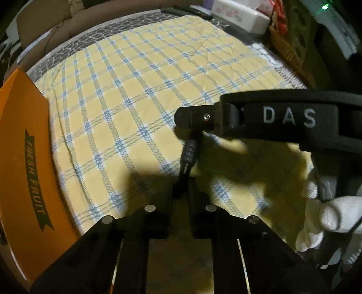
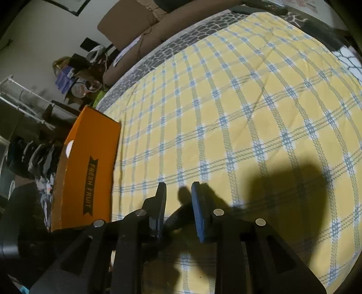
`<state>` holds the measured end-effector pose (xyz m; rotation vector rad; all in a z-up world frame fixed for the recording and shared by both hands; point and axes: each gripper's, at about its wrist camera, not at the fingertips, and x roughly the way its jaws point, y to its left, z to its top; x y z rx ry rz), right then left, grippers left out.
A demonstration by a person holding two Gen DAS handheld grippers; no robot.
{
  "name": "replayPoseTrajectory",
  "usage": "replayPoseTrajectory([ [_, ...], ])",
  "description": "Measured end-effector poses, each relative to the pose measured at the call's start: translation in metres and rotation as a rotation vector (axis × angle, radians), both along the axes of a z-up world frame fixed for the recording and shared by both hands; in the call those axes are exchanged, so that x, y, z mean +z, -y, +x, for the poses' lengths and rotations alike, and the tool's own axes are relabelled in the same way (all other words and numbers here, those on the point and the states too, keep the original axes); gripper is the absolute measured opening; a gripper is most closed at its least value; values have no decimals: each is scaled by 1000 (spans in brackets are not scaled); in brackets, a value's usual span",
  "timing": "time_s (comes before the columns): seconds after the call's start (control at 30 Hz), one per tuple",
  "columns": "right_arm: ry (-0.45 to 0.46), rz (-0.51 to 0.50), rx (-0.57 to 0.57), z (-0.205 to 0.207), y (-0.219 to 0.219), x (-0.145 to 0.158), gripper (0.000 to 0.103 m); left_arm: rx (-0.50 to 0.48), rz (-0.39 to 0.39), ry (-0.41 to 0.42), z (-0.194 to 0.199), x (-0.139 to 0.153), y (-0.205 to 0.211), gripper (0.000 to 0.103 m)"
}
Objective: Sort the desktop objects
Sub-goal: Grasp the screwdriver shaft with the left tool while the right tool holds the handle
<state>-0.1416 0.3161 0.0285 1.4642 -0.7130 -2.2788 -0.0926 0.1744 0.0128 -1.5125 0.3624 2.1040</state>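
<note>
Item 1. My left gripper point(image 1: 182, 183): jaws clenched on the near end of a dark pen-like stick point(image 1: 189, 153), which slants away over the cloth.

Item 2. My right gripper point(image 2: 178, 188): blue pads parted and pressing nothing; it sits at the stick's far end. A white-gloved hand point(image 1: 328, 214) holds it.

Item 3. Handling, my judgement: keep the left grip firm and lift straight, with the right clear, then carry the stick to the box.

Item 4. Orange box point(image 2: 90, 169), marked FRESH FRUIT, at the left edge, well apart from the stick.

Item 5. Yellow-and-blue checked cloth point(image 1: 124, 101), otherwise bare.

Item 6. Beyond: tissue box point(image 1: 239, 15), cardboard point(image 2: 126, 24), dim room clutter.
</note>
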Motion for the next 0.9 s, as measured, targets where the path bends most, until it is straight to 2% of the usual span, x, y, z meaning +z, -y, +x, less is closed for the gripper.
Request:
replayPoseTrajectory([
  [0.1, 16, -7, -6, 1, -4, -4, 27, -16, -15, -25, 2, 1, -2, 14],
  [0.23, 17, -7, 1, 2, -3, -4, 27, -10, 0, -18, -3, 1, -4, 18],
  [0.27, 17, -8, 2, 2, -3, -4, 28, -12, -5, -25, -1, 1, -7, 16],
  [0.3, 16, -11, 2, 2, -3, -4, 28, -11, -5, -31, 0, 2, -7, 10],
  [0.57, 28, -34, -5, 3, -4, -4, 32, 51, 111, -10, 0, 8, -4, 10],
  [0.67, 37, -66, -10, 4, -6, -4, 38, 74, 151, -21, 1, 15, 0, 10],
  [0.9, 61, -119, -27, 8, -13, -6, 39, 135, 232, -33, -7, 37, 12, 10],
])
